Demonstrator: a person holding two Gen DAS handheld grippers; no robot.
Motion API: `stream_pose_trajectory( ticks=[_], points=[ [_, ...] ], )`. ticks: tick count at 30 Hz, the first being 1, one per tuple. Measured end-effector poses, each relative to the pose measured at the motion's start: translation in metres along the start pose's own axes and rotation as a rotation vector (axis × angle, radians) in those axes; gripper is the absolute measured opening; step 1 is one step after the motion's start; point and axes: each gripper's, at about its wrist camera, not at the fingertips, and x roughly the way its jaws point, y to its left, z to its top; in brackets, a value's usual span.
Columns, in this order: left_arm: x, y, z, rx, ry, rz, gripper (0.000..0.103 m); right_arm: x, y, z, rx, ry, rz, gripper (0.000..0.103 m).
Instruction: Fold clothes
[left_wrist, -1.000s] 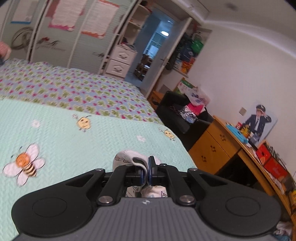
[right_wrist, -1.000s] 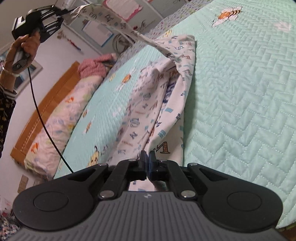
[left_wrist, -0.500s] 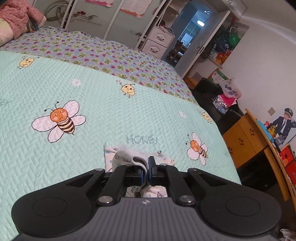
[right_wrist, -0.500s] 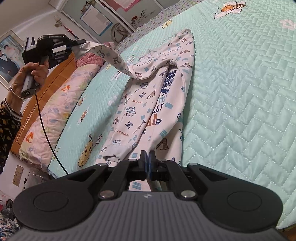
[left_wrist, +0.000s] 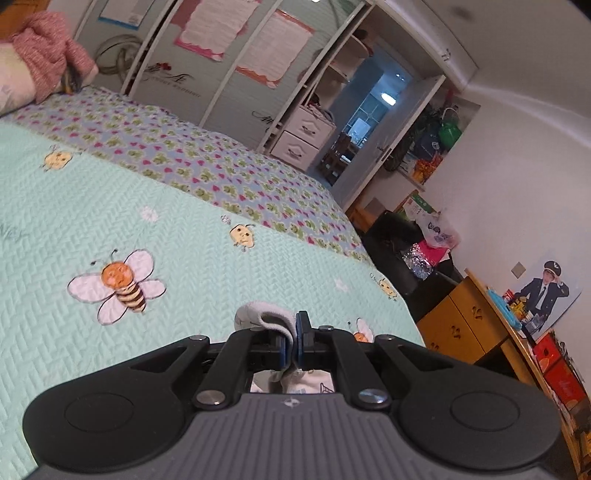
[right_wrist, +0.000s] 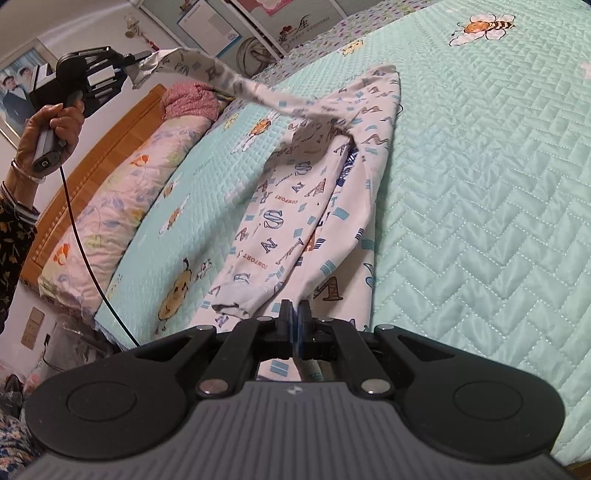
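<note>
A white child's top (right_wrist: 317, 206) printed with letters lies lengthwise on the mint bee-pattern quilt (right_wrist: 480, 177). My left gripper (left_wrist: 291, 345) is shut on the grey cuff (left_wrist: 264, 319) of one sleeve. In the right wrist view it (right_wrist: 135, 64) holds that sleeve (right_wrist: 225, 79) stretched up high above the bed at the upper left. My right gripper (right_wrist: 294, 325) is shut on the top's hem at the near edge of the bed.
A floral pillow (right_wrist: 110, 206), a pink knit garment (right_wrist: 192, 101) and the wooden headboard (right_wrist: 92, 162) lie left of the top. In the left wrist view a wooden desk (left_wrist: 476, 332), a black chair (left_wrist: 402, 236) and wardrobes (left_wrist: 207, 62) stand beyond the bed.
My left gripper dipped toward the bed half a second ago, then rose again with the sleeve. The sleeve is stretched taut. My right gripper has stayed at the hem.
</note>
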Motion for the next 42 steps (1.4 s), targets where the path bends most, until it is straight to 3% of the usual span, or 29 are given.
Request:
stream_pose_trajectory(
  ticks=[5, 10, 18, 21, 23, 25, 27, 30, 33, 39, 42],
  points=[
    [0.016, 0.019, -0.023, -0.055, 0.086, 0.005, 0.004, -0.001, -0.001, 0.0, -0.012, 0.014, -0.008, 0.003],
    [0.023, 0.026, -0.039, -0.064, 0.111, -0.027, 0.004, 0.003, 0.002, 0.0, -0.021, 0.014, -0.015, 0.003],
    [0.03, 0.024, -0.042, -0.023, 0.129, -0.015, 0.004, 0.012, 0.008, 0.007, -0.046, 0.032, 0.013, 0.004],
    [0.033, 0.013, -0.038, -0.008, 0.129, -0.032, 0.004, 0.02, 0.01, 0.004, -0.087, 0.078, -0.011, 0.013],
    [0.037, 0.002, -0.034, 0.003, 0.135, -0.056, 0.004, 0.02, 0.009, 0.0, -0.092, 0.08, -0.022, 0.028],
    [0.043, -0.018, -0.027, 0.029, 0.139, -0.089, 0.004, 0.012, 0.002, -0.002, -0.044, 0.047, 0.007, 0.045],
    [0.05, -0.041, -0.021, 0.064, 0.144, -0.122, 0.004, 0.0, -0.01, -0.004, 0.035, -0.009, 0.04, 0.051],
    [0.06, -0.076, -0.013, 0.11, 0.141, -0.167, 0.004, -0.019, -0.032, -0.007, 0.153, -0.094, 0.062, 0.051],
    [0.063, -0.106, -0.007, 0.16, 0.12, -0.195, 0.004, -0.033, -0.049, -0.011, 0.226, -0.15, 0.027, 0.051],
    [0.036, -0.095, -0.027, 0.12, 0.126, -0.232, 0.004, -0.048, -0.068, 0.0, 0.279, -0.263, -0.032, 0.051],
    [0.023, -0.068, -0.058, 0.01, 0.183, -0.334, 0.004, -0.041, -0.064, 0.04, 0.177, -0.308, -0.067, 0.051]
  ],
)
